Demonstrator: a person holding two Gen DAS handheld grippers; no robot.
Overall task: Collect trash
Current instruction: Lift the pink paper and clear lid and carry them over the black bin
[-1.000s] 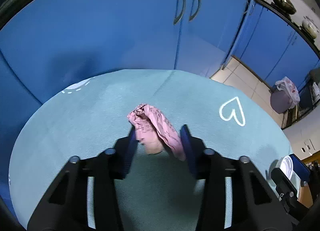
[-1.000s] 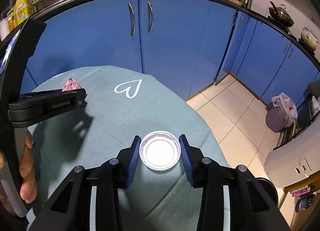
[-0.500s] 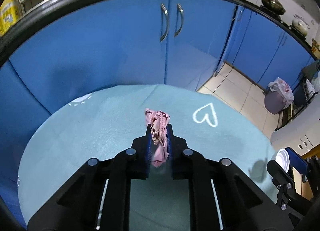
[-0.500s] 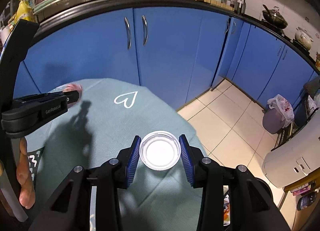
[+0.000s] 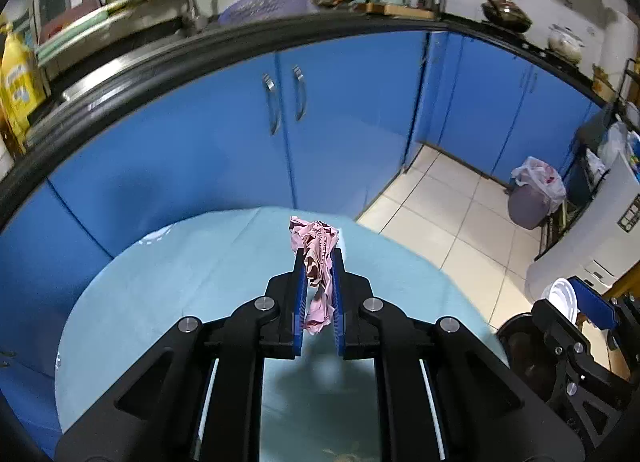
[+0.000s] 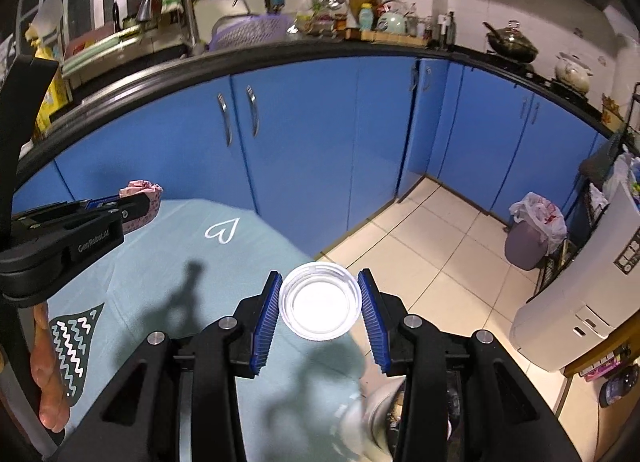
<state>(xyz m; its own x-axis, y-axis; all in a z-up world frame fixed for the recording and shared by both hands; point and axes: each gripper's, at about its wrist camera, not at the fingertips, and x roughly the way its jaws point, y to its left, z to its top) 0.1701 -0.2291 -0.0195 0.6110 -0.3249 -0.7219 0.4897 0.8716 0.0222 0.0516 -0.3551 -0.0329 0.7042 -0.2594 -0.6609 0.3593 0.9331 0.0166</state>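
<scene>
Pink crumpled wrapper (image 5: 316,262) is clamped between the blue pads of my left claw (image 5: 318,274), lifted clear of the teal-covered worktop (image 5: 180,282), with a loose tail dangling out below the pads. My right claw (image 6: 320,302) is pinched on a clear plastic lid (image 6: 320,302), gripping it by its rim from both sides, hanging about over the worktop's edge with tile floor (image 6: 440,262) beyond.

My worries from here:

- The wrapper is thin and floppy, and only the middle of it looks caught. If I swing the left claw fast, I reckon the dangling end could flap and work the whole thing loose.
- The lid is smooth, hard plastic held only at two spots on a round edge. Any twist of my wrist and it could pop out sideways, and right now it would probably land on the floor rather than the worktop.
- There seems to be a bin (image 6: 384,410) low down under the right claw, but it's blurred and half hidden by the claw body, so I can't judge the opening well. Letting go without lining up risks a miss.
- Both claws are fairly close together, so crossing them on the way to the bin could knock one load free.
</scene>
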